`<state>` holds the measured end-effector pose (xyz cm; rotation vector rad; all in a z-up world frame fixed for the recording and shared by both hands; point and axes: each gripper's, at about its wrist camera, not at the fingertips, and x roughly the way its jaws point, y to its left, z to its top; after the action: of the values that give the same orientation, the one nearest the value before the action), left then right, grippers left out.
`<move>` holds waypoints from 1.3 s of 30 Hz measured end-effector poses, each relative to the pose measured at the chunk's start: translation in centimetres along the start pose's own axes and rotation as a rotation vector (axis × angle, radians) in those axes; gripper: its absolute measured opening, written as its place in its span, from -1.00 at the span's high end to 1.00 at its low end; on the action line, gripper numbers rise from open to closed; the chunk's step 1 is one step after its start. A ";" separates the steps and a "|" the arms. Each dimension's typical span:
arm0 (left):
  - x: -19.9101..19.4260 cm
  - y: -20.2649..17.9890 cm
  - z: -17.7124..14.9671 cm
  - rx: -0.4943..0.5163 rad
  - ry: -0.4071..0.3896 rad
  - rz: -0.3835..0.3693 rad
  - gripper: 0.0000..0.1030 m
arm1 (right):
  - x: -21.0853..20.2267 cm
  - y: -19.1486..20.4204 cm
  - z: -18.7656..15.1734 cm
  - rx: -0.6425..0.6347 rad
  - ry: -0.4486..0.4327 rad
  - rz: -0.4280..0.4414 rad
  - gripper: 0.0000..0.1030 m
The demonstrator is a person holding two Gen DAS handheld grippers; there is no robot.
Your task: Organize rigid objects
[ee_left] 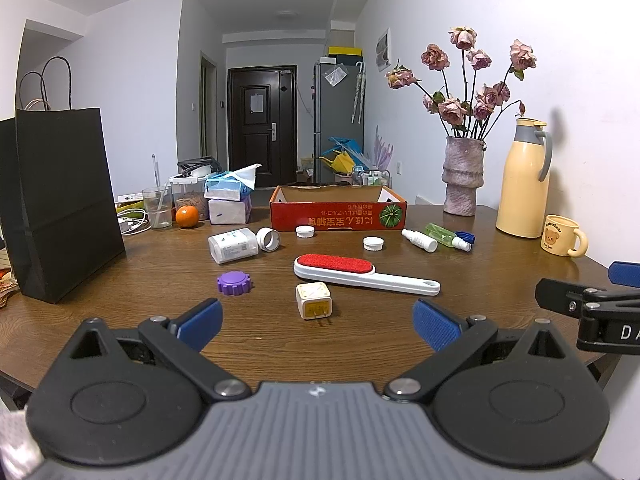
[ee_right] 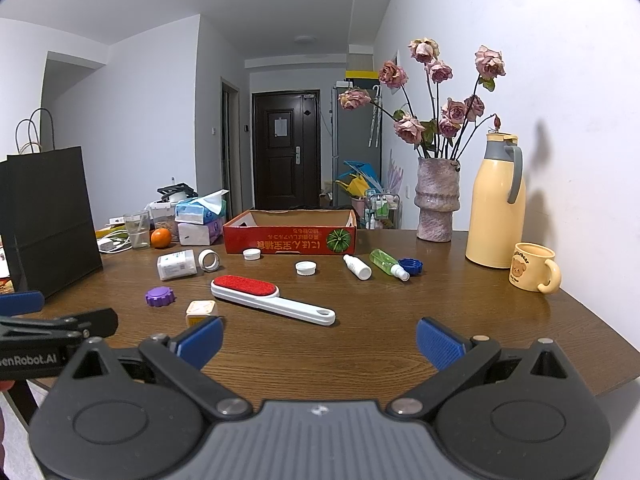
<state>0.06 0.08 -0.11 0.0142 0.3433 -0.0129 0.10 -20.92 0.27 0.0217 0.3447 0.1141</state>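
Left claw (ee_left: 316,322) spread wide, empty, above the brown wooden surface (ee_left: 120,320). Right claw (ee_right: 318,340) likewise spread, holding nothing. White lint brush with red pad (ee_left: 366,274) lies flat mid-surface, long axis from 10 to 4 o'clock, handle toward 4. Cream plug adapter (ee_left: 314,300) at its 7 o'clock, prongs pointing to 6. Red cardboard box (ee_left: 338,208) at 12.

Charger (ee_left: 314,300) lies just ahead of left hand-held gripper (ee_left: 316,322) on tabletop (ee_left: 500,280); lint brush (ee_left: 362,274) beyond it, cardboard box (ee_left: 338,208) farthest back, apparently empty; bottle (ee_left: 233,245) ahead-left.
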 end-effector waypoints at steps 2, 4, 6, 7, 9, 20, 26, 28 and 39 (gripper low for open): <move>0.0 0.0 0.0 0.000 0.000 0.000 -1.00 | 0.0 0.0 0.0 0.000 0.000 0.000 -1.00; 0.0 0.0 0.0 0.000 0.000 0.000 -1.00 | 0.0 0.0 0.0 0.000 0.000 0.000 -1.00; 0.0 0.0 0.0 0.000 0.001 0.000 -1.00 | 0.0 0.0 0.0 -0.001 0.000 0.000 -1.00; 0.0 0.0 0.0 0.001 0.000 0.000 -1.00 | 0.0 0.0 0.0 -0.001 0.000 0.000 -1.00; 0.0 0.0 0.0 0.001 0.000 0.000 -1.00 | 0.0 0.0 0.0 -0.001 -0.001 0.000 -1.00; 0.0 0.0 0.0 0.001 -0.001 0.000 -1.00 | 0.0 0.0 0.0 -0.001 0.000 -0.001 -1.00; 0.0 0.0 0.0 0.001 -0.001 0.000 -1.00 | 0.0 0.0 0.0 -0.001 0.000 -0.001 -1.00; 0.0 -0.1 0.0 0.001 -0.001 0.000 -1.00 | 0.0 0.0 0.0 -0.001 0.000 -0.001 -1.00; 0.1 0.0 0.1 -0.001 0.004 0.000 -1.00 | 0.2 -0.3 0.0 -0.006 0.005 -0.002 -1.00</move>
<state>0.19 0.11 -0.08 0.0135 0.3475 -0.0124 0.33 -21.14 0.20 0.0147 0.3498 0.1129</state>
